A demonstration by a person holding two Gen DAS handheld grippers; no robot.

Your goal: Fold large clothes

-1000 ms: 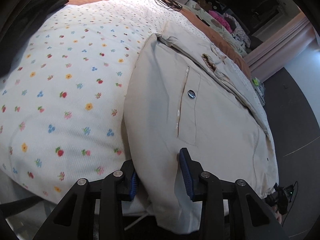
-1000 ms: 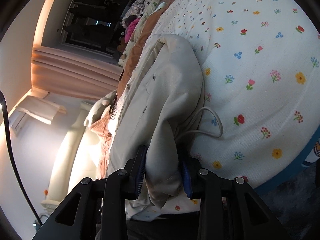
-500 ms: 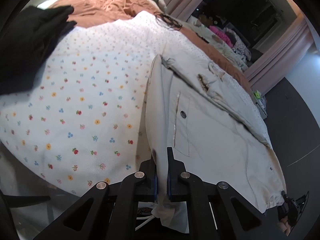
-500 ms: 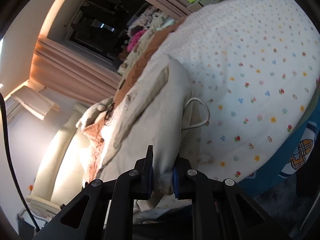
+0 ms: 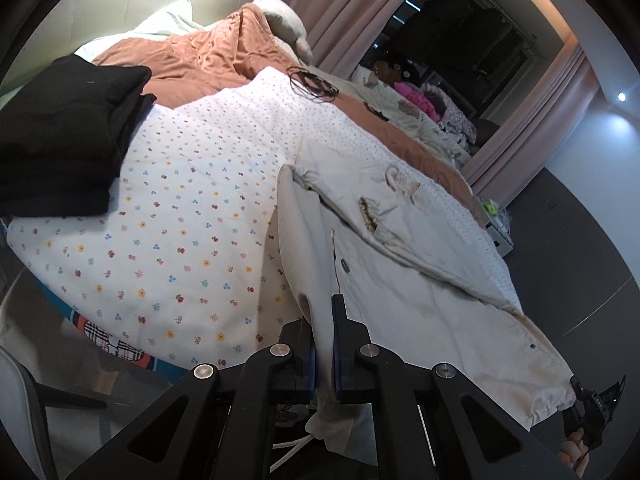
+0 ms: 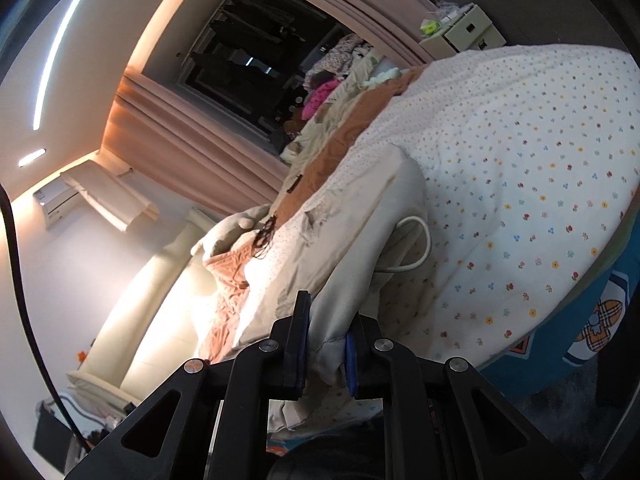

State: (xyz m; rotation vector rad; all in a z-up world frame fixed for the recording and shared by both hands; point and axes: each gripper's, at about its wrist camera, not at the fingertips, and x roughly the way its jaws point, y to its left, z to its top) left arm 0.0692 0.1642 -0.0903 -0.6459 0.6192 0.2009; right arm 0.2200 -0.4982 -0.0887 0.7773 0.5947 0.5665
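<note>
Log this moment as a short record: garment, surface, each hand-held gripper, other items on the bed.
garment: beige jacket, lying on the bed, near hem lifted
surface: floral quilt
left hand-held gripper: shut on the jacket's hem
right hand-held gripper: shut on a thicker bunch of the jacket's hem, drawcord loop just beyond
other items: folded black clothes, rust-orange blanket
</note>
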